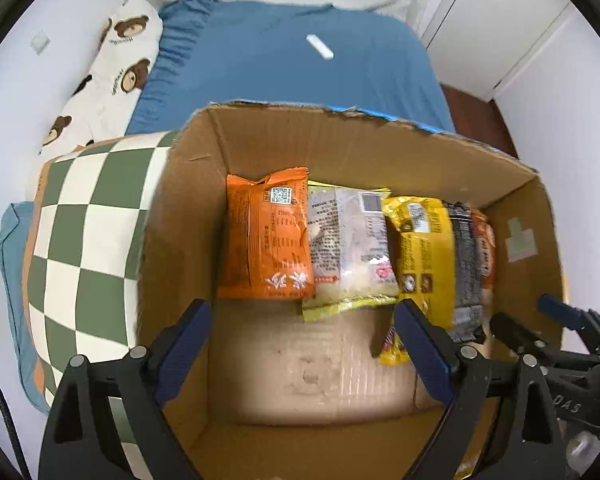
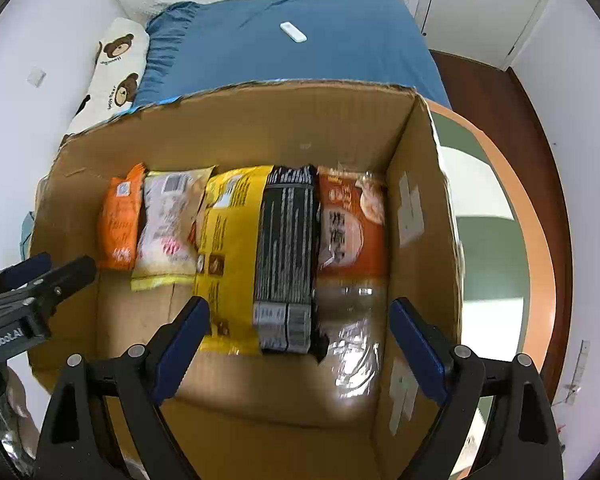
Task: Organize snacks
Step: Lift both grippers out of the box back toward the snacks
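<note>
Left gripper (image 1: 304, 344) and right gripper (image 2: 300, 344) hang wide apart and empty over the cardboard box (image 1: 380, 148), where five snack packets (image 2: 236, 232) already lie in a row mid-frame; little seems left

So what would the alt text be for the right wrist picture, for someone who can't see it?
A cardboard box seen from above holds five snack packets in a row: orange, white, yellow, black and an orange-and-clear one. The open right tongs hang above them, empty, with the left tongs at the left edge.
</note>
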Available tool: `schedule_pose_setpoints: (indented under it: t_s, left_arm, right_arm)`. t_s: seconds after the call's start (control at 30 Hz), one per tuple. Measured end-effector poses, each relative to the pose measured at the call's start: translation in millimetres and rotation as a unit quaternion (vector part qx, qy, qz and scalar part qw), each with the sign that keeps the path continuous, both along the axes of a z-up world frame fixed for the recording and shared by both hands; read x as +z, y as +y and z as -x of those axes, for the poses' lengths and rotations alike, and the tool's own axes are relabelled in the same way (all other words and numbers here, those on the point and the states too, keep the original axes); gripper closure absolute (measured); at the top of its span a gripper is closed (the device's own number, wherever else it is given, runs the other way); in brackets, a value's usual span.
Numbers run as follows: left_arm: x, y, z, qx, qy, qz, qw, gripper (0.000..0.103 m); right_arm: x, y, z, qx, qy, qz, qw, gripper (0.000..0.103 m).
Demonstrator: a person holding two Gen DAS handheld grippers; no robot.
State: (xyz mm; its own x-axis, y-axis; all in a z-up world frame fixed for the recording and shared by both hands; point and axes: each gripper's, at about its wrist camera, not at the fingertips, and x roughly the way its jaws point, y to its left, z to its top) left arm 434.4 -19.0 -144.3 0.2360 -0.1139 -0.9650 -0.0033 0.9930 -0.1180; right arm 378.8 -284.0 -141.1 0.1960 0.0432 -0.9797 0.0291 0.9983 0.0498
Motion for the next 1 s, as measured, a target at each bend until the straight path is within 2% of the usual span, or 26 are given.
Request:
schedule_pose_setpoints:
  t_s: [0.17, 0.37, 0.57, 0.83, 1.0]
  left_arm:
    - [28.1, -4.8, 30.5, -0.007, -0.043, -0.010, 0.9990, 0.010]
    - [60.9, -8.8, 71.2, -0.014, -0.096, -0.021, 0.9950, 0.010]
    - [85.9, -11.7, 115.9, -0.016, -0.133, -0.020, 0.9908, 0.010]
    - [105.0, -7.0, 164.2, -0.003, -0.158, -0.015, 0.9874, 0.010]
    - [96.0, 0.9, 190.8, 0.021, -0.145, -0.019, 0.9890, 0.010]
  right_arm:
    - [21.2, 5.7, 29.7, 0.004, -0.034, 0.005, 0.999, 0.010]
    - [60.3, 9.9, 73.0, 0.011, -0.089, 0.018, 0.996, 0.010]
    - [94.5, 15.9, 115.3, 0.017, -0.129, 0.012, 0.991, 0.010]
    - [124.0, 20.1, 171.3, 0.013, -0.170, -0.011, 0.985, 0.010]
    - [110.9, 13.7, 195.8, -0.006, -0.159, -0.056, 0.986, 0.010]
